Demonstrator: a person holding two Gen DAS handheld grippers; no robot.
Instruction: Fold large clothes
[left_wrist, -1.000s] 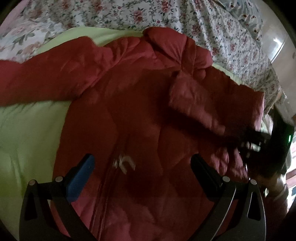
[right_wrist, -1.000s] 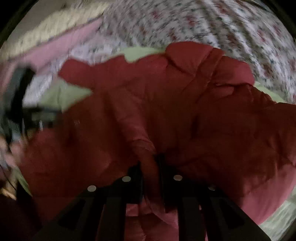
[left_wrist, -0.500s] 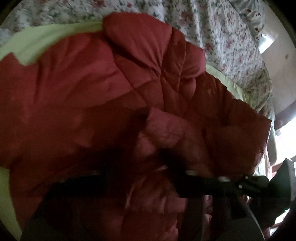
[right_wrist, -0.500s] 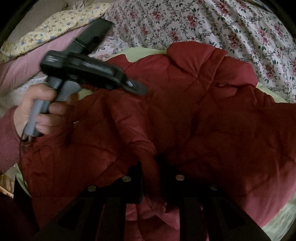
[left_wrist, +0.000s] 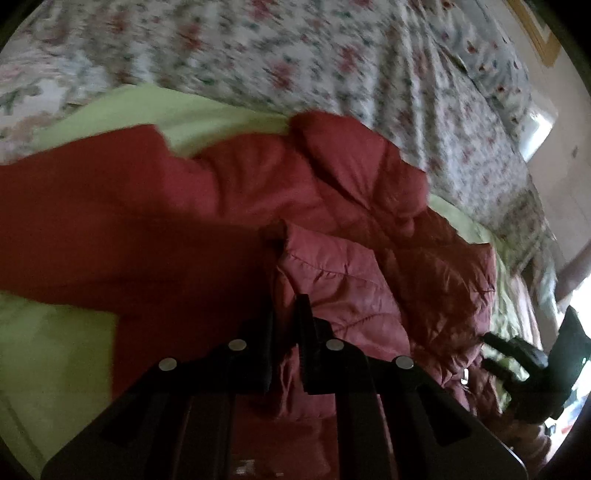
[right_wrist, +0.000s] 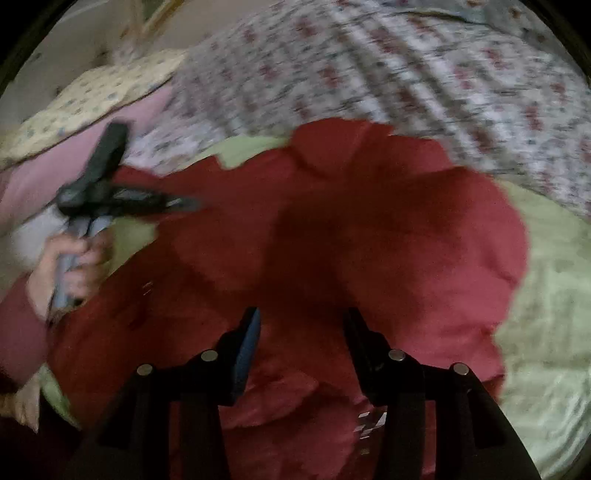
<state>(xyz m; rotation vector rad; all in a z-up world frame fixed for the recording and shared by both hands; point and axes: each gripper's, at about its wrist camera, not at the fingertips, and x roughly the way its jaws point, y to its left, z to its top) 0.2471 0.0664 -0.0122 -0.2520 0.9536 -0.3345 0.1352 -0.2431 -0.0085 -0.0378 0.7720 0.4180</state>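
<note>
Since the earlier frames, the left gripper (left_wrist: 284, 314) has gone from wide open above the jacket front to closed on a fold of the red quilted jacket (left_wrist: 332, 229); a ridge of the fabric stands pinched between its fingers. The right gripper (right_wrist: 301, 332), previously clamped on a fold, now has its jaws opening, with jacket surface showing below the gap and nothing pinched between the pads. Its view has also shifted, so that more of the green blanket (right_wrist: 546, 295) shows at the right.

Location: the jacket lies spread on the green blanket, which covers part of a bed with a floral sheet (left_wrist: 332, 55). One sleeve extends to the left in the left wrist view; the collar sits at the far edge, near the floral sheet.

Handling assessment: the jacket appears padded and soft, bulky rather than heavy, and likely to spring back from a fold. The shell looks smooth, so a shallow pinch may slip. Best purchase is judged to be at stitched seams, the hem, the cuffs or the zip edge, where layers bunch firmly.

Both frames are motion-blurred, so exactly which part of the garment the left gripper holds cannot be confirmed; it may be a sleeve end or front panel edge.

In the right wrist view a person's hand (right_wrist: 70, 266) holds the left gripper's handle.
</note>
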